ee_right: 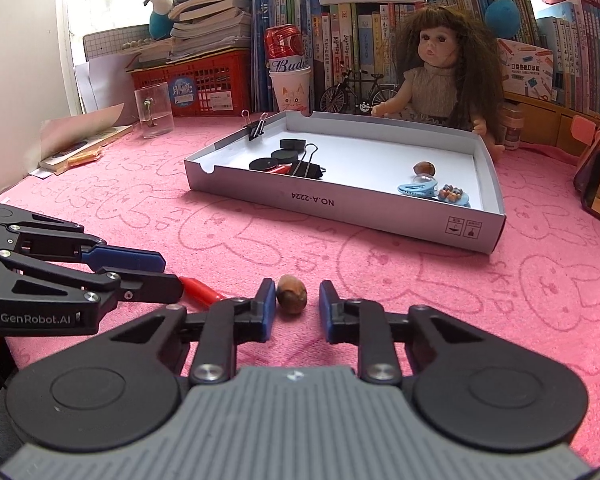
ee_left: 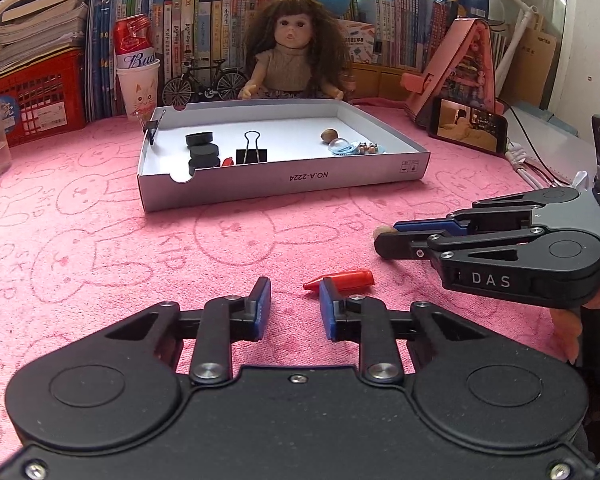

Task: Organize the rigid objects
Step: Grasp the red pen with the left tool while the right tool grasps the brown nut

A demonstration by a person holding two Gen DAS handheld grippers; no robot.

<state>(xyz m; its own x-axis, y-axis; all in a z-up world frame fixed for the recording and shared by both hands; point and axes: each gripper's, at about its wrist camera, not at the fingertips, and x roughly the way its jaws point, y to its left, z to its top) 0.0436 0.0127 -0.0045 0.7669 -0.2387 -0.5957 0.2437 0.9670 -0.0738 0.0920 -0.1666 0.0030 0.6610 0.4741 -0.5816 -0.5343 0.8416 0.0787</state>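
Closest to the person, on the pink rabbit-print cloth (ee_left: 220, 240) covering the counter, both tongs tilt down toward the surface and angle in toward each other, their tips near one another.

The right tongs (ee_right: 294, 304) stand narrowly apart around a brown nut (ee_right: 291, 294). It lies on the cloth between the blue pads, against the pad nearer the left tongs, with a sliver of pink showing before the other pad. Fingers of a hand (ee_left: 568, 336) show beneath the body of these tongs.

The left tongs (ee_left: 295, 300) are also apart, with nothing clamped. A red cone-shaped cap (ee_left: 342, 280) lies on the cloth just past the tip of the finger on the side of the right tongs, and only its pointed end reaches toward the gap.

Farther back sits a shallow white box (ee_left: 284, 182). On one side it holds black discs (ee_left: 204, 152) and a black binder clip (ee_left: 252, 152); on the other are a second nut (ee_left: 329, 135) and a blue hair clip (ee_left: 342, 146). A smaller clip (ee_left: 153, 128) grips the box's side wall.

Behind the box a doll (ee_left: 294, 56) sits before a row of books (ee_left: 204, 24), and a phone (ee_left: 468, 124) is propped off to the side
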